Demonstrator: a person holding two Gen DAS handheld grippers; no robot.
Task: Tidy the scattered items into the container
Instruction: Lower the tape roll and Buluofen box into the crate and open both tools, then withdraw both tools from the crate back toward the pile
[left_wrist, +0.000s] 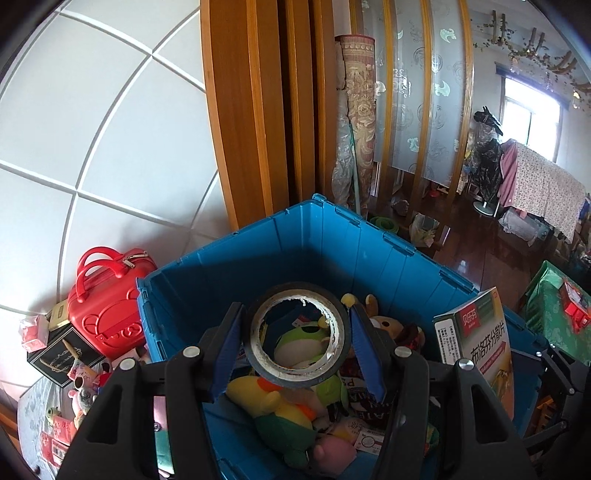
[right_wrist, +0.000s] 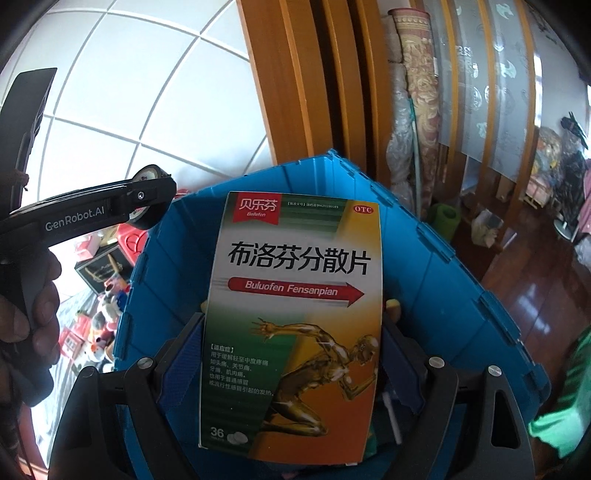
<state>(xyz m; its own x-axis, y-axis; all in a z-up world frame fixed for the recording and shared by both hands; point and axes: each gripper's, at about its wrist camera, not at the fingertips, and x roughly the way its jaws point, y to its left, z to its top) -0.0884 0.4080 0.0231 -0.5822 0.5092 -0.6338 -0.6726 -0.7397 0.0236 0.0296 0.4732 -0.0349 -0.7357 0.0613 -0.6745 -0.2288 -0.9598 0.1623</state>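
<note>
My left gripper (left_wrist: 297, 336) is shut on a dark roll of tape (left_wrist: 295, 382), held upright over the blue crate (left_wrist: 236, 266). Inside the crate lie plush toys (left_wrist: 280, 410) and small packets. My right gripper (right_wrist: 295, 332) is shut on a medicine box (right_wrist: 295, 325) printed with a golden runner, also above the blue crate (right_wrist: 436, 280). The same medicine box (left_wrist: 476, 343) shows at the right of the left wrist view. The left gripper (right_wrist: 147, 201) with the tape roll (right_wrist: 149, 173) appears at the left of the right wrist view, gripped by a hand (right_wrist: 40, 295).
A red toy suitcase (left_wrist: 110, 306), a black box (left_wrist: 61, 356) and small toys and packets (left_wrist: 74, 406) lie left of the crate. A white tiled wall (left_wrist: 92, 129) and wooden door frame (left_wrist: 251, 110) stand behind it. A green cloth-covered object (left_wrist: 550, 314) is at the right.
</note>
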